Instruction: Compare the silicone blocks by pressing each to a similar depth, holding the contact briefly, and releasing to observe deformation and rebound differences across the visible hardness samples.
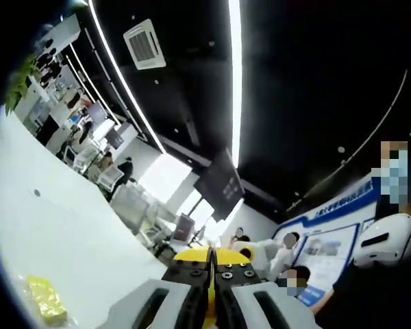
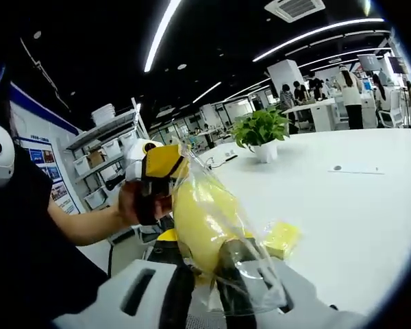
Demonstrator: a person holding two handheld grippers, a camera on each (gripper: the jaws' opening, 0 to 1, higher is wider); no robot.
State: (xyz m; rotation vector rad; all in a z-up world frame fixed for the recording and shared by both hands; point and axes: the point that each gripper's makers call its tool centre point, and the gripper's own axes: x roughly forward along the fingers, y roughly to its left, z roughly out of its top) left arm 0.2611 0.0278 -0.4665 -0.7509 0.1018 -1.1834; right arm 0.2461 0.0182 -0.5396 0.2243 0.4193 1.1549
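Yellow silicone block (image 2: 198,223) in a clear plastic bag (image 2: 243,264) sits pinched between my right gripper (image 2: 204,277) jaws. Another yellow block (image 2: 282,238) lies on the white table (image 2: 342,205) just beyond. My left gripper (image 1: 212,291) shows its jaws pressed together on nothing; one yellow block (image 1: 44,299) lies off to its left.
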